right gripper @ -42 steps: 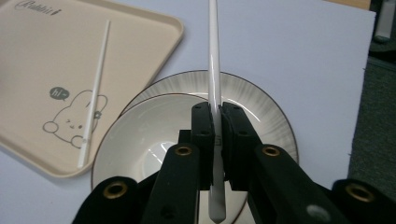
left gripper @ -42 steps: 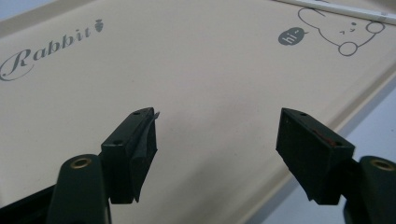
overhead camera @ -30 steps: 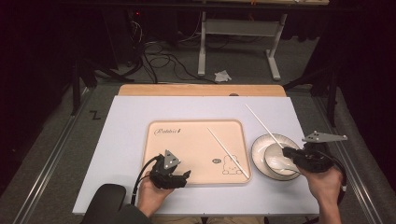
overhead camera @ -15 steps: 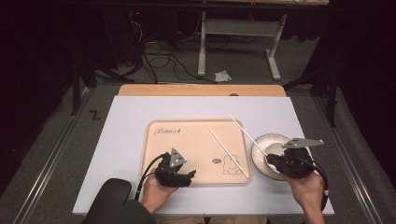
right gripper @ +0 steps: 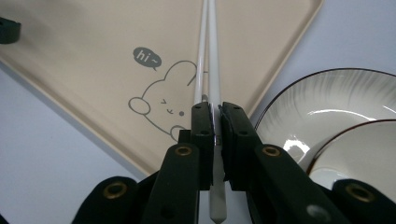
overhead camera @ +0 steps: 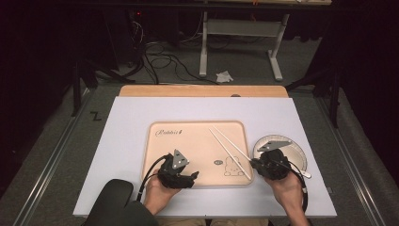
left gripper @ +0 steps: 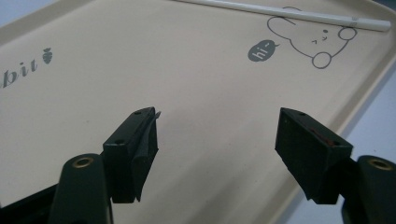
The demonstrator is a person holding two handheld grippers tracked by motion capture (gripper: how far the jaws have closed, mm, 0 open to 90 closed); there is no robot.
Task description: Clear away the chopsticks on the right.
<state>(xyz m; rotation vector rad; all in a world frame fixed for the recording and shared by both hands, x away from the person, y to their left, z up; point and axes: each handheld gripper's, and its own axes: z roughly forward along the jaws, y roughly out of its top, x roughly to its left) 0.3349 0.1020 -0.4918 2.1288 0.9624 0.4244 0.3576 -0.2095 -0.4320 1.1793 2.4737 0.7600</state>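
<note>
Your beige tray (overhead camera: 188, 146) sits in the middle of the white table (overhead camera: 122, 141). It has a bunny drawing (right gripper: 163, 100) on it and a little "hi" bubble. Two white chopsticks lie on the tray. Beside the tray's right edge there is a pale plate (overhead camera: 294, 147), and a bowl (right gripper: 369, 149) sits on the plate. You cannot tell what is in the bowl.

One chopstick (right gripper: 214, 60) is pinched in your right gripper (overhead camera: 264, 165). Its jaws are squeezed narrow on it, close to the thick end. That end sticks out behind the jaws, toward you. The long thin part runs straight out in front of the jaws, over the bunny and across the tray. In the high view it points up and to the left, toward the far side of the tray. The other chopstick (right gripper: 200, 60) lies just beside it, almost side by side, going the same way.

Your left gripper (left gripper: 219, 140) is over the near part of the tray. Its jaws are spread wide with nothing between them. The chopsticks are well apart from it, off to the right.
</note>
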